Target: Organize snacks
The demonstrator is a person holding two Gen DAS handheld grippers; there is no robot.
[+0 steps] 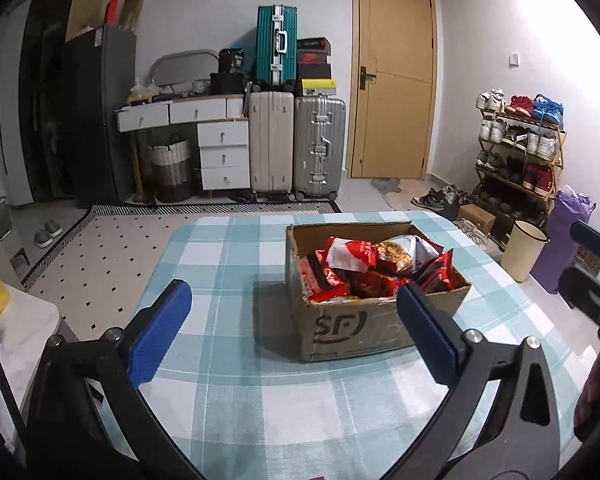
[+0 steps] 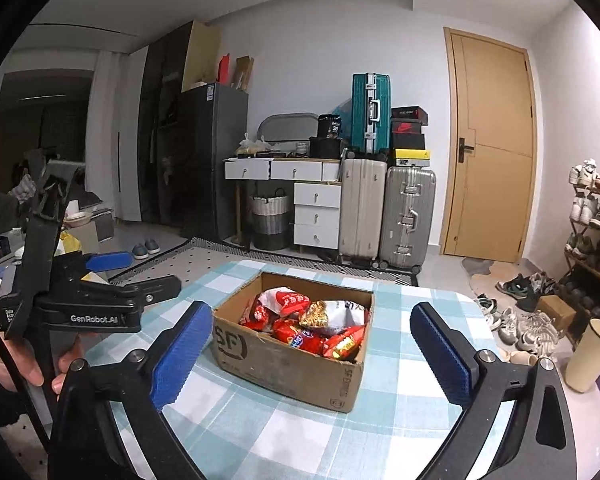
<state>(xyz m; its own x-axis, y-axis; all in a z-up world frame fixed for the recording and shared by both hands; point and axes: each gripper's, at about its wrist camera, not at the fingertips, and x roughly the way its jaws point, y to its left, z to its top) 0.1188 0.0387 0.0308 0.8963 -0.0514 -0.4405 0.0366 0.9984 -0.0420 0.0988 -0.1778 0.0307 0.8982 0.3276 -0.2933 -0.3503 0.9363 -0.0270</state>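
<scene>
An open cardboard box marked SF sits on the checked tablecloth; it also shows in the right wrist view. It holds several red and silver snack packets, also seen in the right wrist view. My left gripper is open and empty, just before the box's near wall. My right gripper is open and empty, hovering in front of the box. The left gripper also appears at the left of the right wrist view, beside the box.
The table has a rounded far edge. Beyond it are suitcases, a white drawer unit, a wooden door, a shoe rack and a cream bin on the right.
</scene>
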